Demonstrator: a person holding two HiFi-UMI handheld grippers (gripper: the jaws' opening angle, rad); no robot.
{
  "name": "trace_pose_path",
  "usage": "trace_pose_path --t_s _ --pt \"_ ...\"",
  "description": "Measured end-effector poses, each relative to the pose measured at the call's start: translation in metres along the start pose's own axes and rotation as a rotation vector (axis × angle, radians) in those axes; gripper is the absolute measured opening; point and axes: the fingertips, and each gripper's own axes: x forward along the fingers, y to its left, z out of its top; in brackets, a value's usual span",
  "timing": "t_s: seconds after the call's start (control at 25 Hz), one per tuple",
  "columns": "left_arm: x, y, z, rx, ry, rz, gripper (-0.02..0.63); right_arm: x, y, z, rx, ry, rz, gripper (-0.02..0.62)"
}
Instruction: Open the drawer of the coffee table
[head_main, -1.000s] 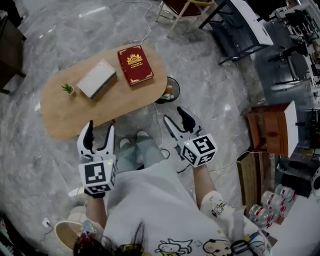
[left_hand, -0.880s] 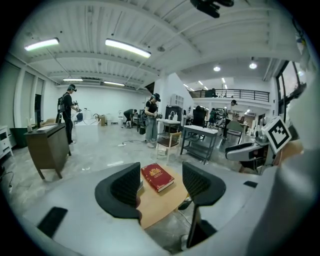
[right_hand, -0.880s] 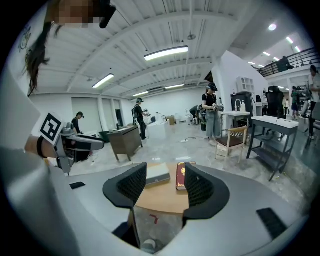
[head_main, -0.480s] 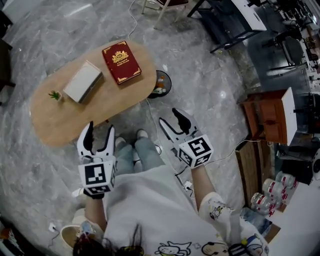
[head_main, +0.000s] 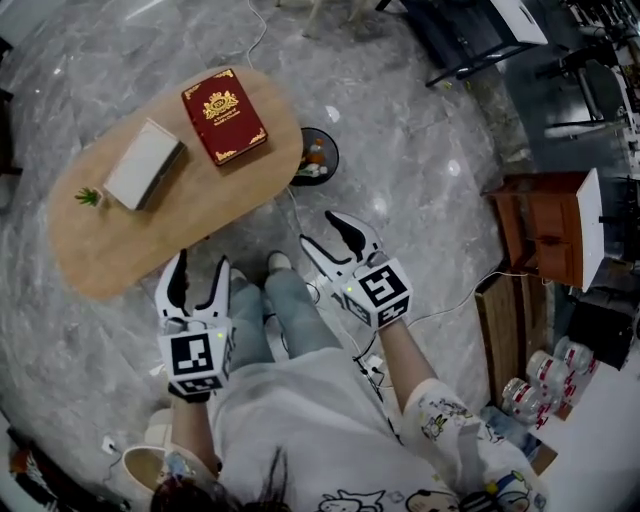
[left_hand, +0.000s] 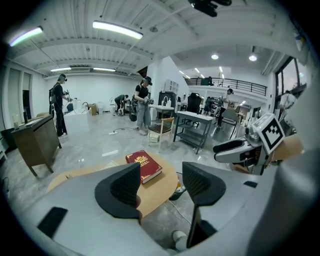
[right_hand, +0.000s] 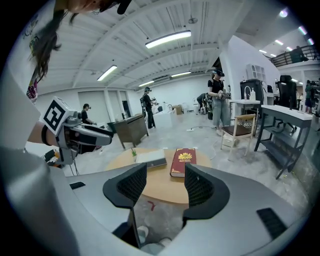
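The oval wooden coffee table stands at the upper left of the head view; no drawer shows in any frame. On its top lie a red book, a pale box and a tiny green plant. My left gripper hangs open just short of the table's near edge, touching nothing. My right gripper is open too, off the table's right end over the floor. In the left gripper view the open gripper frames the book. The right gripper faces the table from farther back.
A dark round dish sits on the floor by the table's right end. The person's legs and shoes are between the grippers. A brown cabinet, bottles and floor cables lie to the right. People stand far off in the room.
In the head view the table has slid left and slightly up. My right gripper has drifted a little left. Both grippers stay open and hold nothing.
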Motion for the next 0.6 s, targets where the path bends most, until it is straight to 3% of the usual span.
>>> trace_pose_path --t_s 0.28,0.6 --pt "0.044 -0.019 -0.023 -0.023 0.039 0.027 0.239 0.03 -0.035 -0.034 -0.03 0.05 0.049 0.204" --pt "0.089 -0.031 -0.075 -0.03 0.115 -0.037 0.239 0.063 -0.06 -0.073 -0.062 0.092 0.043 0.204"
